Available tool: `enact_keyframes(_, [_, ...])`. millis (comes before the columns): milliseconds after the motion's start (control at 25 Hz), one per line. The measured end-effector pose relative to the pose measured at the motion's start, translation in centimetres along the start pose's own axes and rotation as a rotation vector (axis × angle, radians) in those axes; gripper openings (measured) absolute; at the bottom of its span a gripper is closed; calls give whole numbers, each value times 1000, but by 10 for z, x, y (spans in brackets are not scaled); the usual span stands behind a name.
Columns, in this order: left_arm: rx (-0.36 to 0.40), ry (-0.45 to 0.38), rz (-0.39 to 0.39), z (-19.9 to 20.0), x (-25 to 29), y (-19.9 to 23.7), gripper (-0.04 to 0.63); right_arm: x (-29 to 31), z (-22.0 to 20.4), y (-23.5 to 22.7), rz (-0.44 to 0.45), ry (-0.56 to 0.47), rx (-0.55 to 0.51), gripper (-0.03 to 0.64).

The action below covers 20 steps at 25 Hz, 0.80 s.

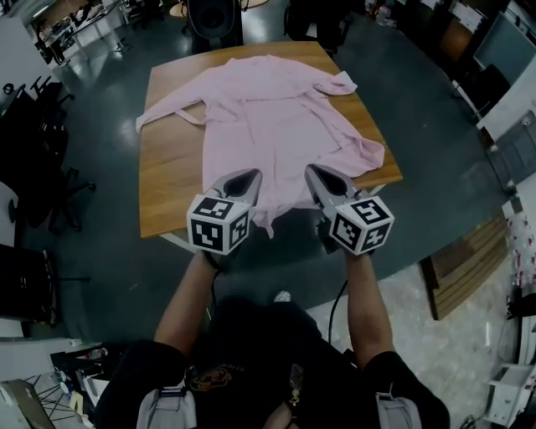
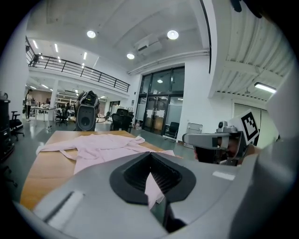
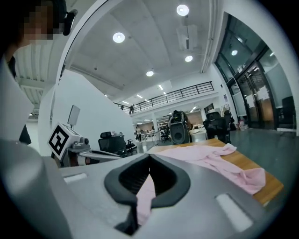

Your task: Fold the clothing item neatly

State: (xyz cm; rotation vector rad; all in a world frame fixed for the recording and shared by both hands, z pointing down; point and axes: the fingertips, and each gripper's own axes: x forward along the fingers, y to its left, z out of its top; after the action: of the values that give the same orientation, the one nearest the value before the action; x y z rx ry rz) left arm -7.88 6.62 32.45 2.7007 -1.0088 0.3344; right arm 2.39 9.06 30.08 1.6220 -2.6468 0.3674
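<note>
From the head view, a pink garment lies spread out on a wooden worktop, sleeves out to either side and a belt strip trailing toward the left edge. Its near hem hangs just over the worktop's front edge. The left claw and the right claw sit side by side at that hem, each clenched on the cloth. A dark speaker stands on the floor beyond the far end.

In the left gripper view, the left claw is clamped on a fold of pink fabric that shows between its dark pads. The rest of the garment stretches away across the worktop. The other claw is level with it on the right.

In the right gripper view, the right claw pinches a strip of the garment that hangs between its pads. More of the garment lies rumpled toward the worktop's corner.
</note>
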Motion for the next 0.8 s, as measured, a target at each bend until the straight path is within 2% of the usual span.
enact_keyframes(160, [3,39,-10,-7,33,-18,8,-22,-16,-48,-59,26,39,3])
enact_keyframes(360, [-7,91,-61,-22,75,-31,8,-32,-38,-90,-120,62,84,3])
enact_keyframes(680, [-28,165,-165,-43,167,-37,8,-17,-63,-161,-209,156,83,3])
enact_keyframes(800, [-45,193,-201,-51,197,-35,8,3,-75,-189,-232,222,67,7])
